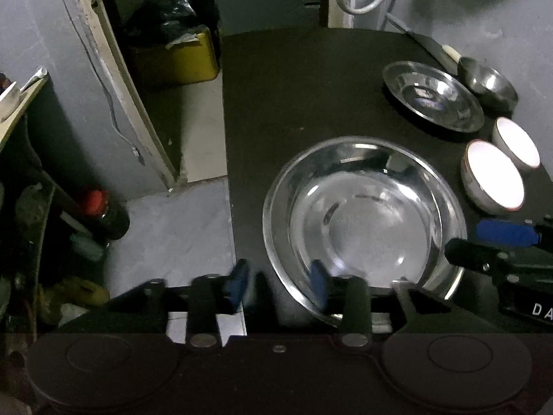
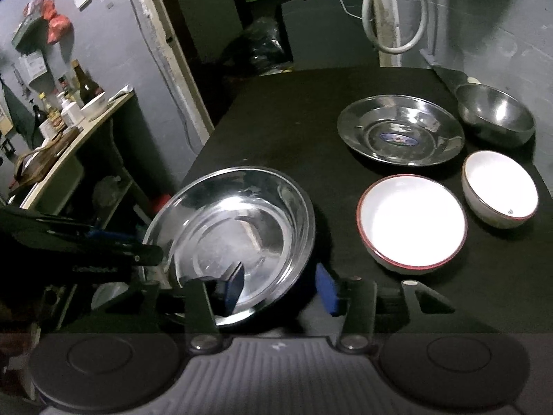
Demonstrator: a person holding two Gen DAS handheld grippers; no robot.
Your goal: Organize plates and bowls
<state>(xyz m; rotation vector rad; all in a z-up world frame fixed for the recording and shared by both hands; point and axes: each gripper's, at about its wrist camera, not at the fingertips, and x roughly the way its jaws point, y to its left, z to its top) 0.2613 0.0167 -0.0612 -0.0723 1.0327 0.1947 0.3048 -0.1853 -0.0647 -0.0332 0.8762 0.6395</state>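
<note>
Closest to both cameras sits the big steel bowl [image 2: 235, 238], near the front left corner of the black tabletop [image 2: 293, 121], within reach of either side. Each gripper straddles its near rim with one finger inside and one outside: the left gripper [image 1: 278, 285] on the bowl's left side, the right gripper [image 2: 281, 288] on its right side. Both are partly open, jaws not pressed to the metal as far as I can tell, so nothing is clamped yet. Farther right wait a steel plate [image 2: 401, 131], a small steel bowl [image 2: 494, 114], and two white bowls, one larger [image 2: 411, 221] and one smaller [image 2: 501, 186], probably the stacking candidates.
</note>
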